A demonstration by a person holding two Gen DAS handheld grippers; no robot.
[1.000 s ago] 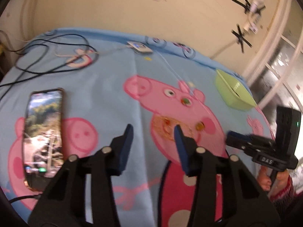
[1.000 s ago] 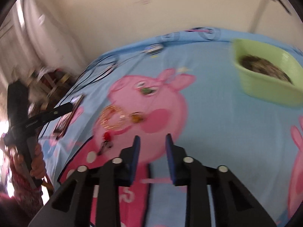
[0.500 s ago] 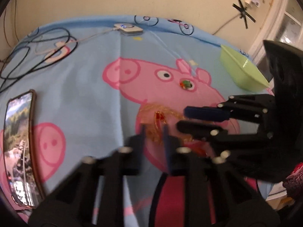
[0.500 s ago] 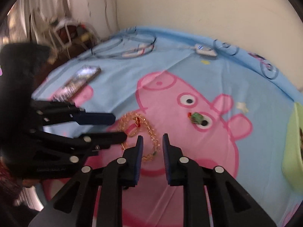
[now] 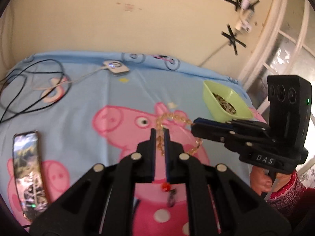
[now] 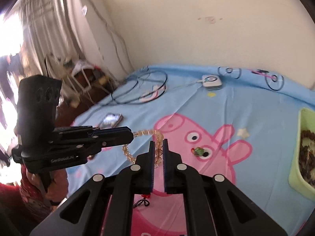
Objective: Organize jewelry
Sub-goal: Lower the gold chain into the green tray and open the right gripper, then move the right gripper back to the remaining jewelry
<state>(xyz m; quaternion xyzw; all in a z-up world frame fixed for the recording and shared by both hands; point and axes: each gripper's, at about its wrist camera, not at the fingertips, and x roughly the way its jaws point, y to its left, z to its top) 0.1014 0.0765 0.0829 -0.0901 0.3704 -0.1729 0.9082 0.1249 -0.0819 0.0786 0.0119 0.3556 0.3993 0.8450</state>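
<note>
Left gripper (image 5: 159, 132) has just closed down narrow, and I see the amber bead necklace (image 5: 173, 118) pinched between its pads at frame centre. Right gripper (image 6: 157, 143) is clamped on the same strand further along; in the left wrist view it comes in from the right edge, fingers level. So both hands hold one necklace, with a short run of beads strung between the two tips and a loop sagging below, clear of the blue cartoon sheet (image 5: 82, 90).

Key relation: the green tray (image 5: 226, 102), already holding dark beads, sits up and to the right of the left gripper in its view, just behind the right gripper's fingers. In the right wrist view it's at the far right edge. My read is the right hand is nearer to it. The strand's long axis runs roughly left-right between tips, pointing toward the tray.

Both grippers pitch down toward the sheet. Small green piece (image 6: 198, 151) and red-tasselled charm (image 6: 144, 199) lie loose on the sheet.
</note>
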